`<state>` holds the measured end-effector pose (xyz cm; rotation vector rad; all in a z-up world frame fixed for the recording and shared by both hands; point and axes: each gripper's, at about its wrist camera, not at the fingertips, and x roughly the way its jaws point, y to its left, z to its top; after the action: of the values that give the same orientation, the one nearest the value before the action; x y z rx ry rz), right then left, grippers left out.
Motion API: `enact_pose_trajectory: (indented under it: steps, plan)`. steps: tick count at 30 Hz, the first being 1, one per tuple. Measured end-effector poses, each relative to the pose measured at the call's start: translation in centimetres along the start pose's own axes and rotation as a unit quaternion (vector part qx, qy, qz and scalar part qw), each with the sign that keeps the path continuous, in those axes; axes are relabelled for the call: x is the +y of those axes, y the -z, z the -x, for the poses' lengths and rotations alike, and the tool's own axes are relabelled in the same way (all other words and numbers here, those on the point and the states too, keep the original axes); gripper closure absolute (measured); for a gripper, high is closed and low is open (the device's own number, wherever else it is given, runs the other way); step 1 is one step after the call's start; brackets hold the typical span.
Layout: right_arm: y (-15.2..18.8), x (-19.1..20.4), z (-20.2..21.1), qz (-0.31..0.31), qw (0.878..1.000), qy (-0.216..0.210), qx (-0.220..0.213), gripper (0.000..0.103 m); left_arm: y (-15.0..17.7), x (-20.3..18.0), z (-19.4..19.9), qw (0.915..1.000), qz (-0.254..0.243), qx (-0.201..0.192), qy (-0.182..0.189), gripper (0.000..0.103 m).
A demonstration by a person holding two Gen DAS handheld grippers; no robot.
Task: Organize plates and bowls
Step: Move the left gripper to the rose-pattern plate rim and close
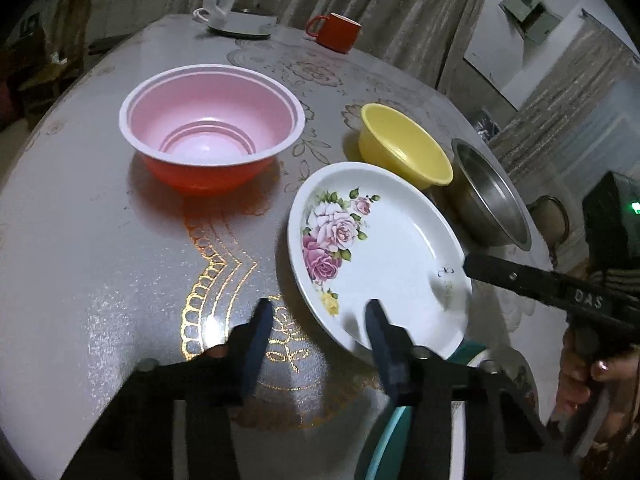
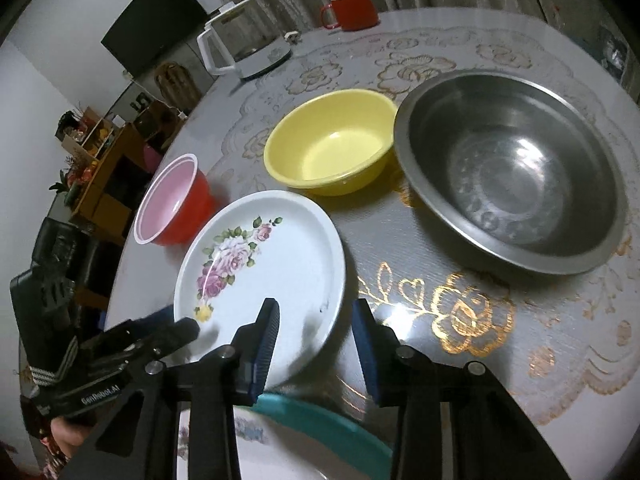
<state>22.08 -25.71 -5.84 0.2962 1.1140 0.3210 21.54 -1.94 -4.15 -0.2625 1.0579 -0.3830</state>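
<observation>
We see the white rose-printed plate (image 1: 384,256) lifted at a tilt above the lace-patterned counter (image 1: 100,264), its near edge over a teal-rimmed plate (image 2: 320,412) at six o'clock. Our left claw (image 1: 318,320) stands partly apart, straddling the plate's near rim, one finger (image 1: 380,328) over the plate's face; whether the pads press we cannot tell. Our right claw (image 2: 316,320) likewise straddles the rim, its grip unclear. The pink-lined red plastic bowl (image 1: 212,128) sits at eleven o'clock of the plate, the yellow plastic bowl (image 1: 404,148) at one, the steel bowl (image 2: 512,168) at two o'clock.
</observation>
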Motion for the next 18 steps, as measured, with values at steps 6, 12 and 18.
enact_pose_trajectory:
  steps: [6,12,18]
  plan:
    - [-0.5,-0.1,-1.3,0.005,1.000,0.004,0.005,0.078,0.0,-0.3,-0.5,0.9995,-0.026,-0.006,0.019,0.070]
    - [-0.5,-1.0,-2.8,-0.011,0.999,-0.023,0.019,0.081,-0.3,-0.2,-0.8,0.9988,-0.036,-0.012,0.031,0.070]
    - [-0.8,-0.7,-3.0,0.012,1.000,-0.015,0.016,0.081,-0.4,-1.1,-1.1,0.9968,-0.077,-0.021,0.000,0.069]
